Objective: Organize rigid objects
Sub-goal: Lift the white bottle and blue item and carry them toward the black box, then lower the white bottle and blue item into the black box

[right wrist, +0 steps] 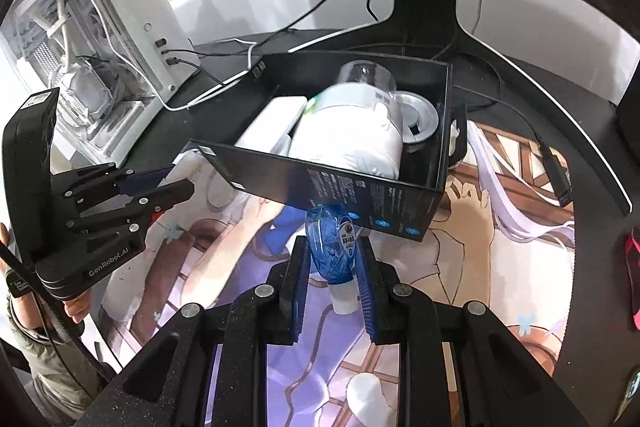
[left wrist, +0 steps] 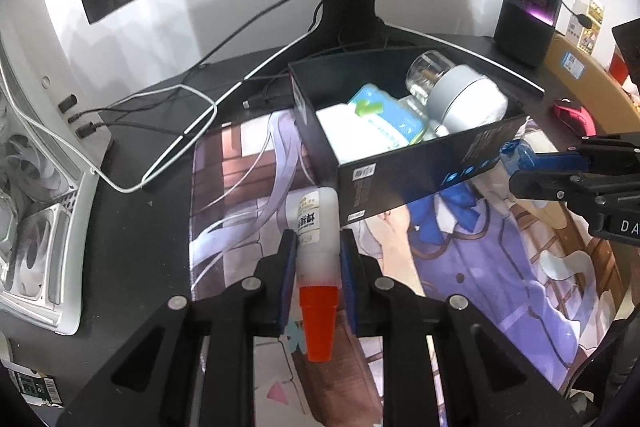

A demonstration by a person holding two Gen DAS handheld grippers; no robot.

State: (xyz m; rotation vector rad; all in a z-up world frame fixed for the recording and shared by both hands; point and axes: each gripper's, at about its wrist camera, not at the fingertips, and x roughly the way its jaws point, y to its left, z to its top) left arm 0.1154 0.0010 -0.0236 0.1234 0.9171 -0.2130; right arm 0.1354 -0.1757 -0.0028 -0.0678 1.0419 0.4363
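Note:
My left gripper [left wrist: 318,241] is shut on a white glue bottle [left wrist: 316,227] with an orange cap [left wrist: 318,323], cap pointing back at the camera, held above the printed desk mat. My right gripper [right wrist: 334,251] is shut on a blue correction tape dispenser [right wrist: 332,247], just in front of the near wall of a black cardboard box [right wrist: 360,195]. The box [left wrist: 400,171] holds a white cylinder [left wrist: 466,99], a glass jar [left wrist: 426,73], a blue and white pack [left wrist: 384,119] and a metal ring [right wrist: 418,117]. Each gripper appears in the other's view: the left gripper [right wrist: 176,183], the right gripper [left wrist: 516,163].
A monitor stand [left wrist: 348,7] and cables [left wrist: 180,131] lie behind the box. A white computer case [right wrist: 100,47] stands at the left. A pink mouse [left wrist: 572,111] sits at the right. A dark speaker [left wrist: 524,27] is at the back right. A person's hand [right wrist: 76,307] holds the left gripper.

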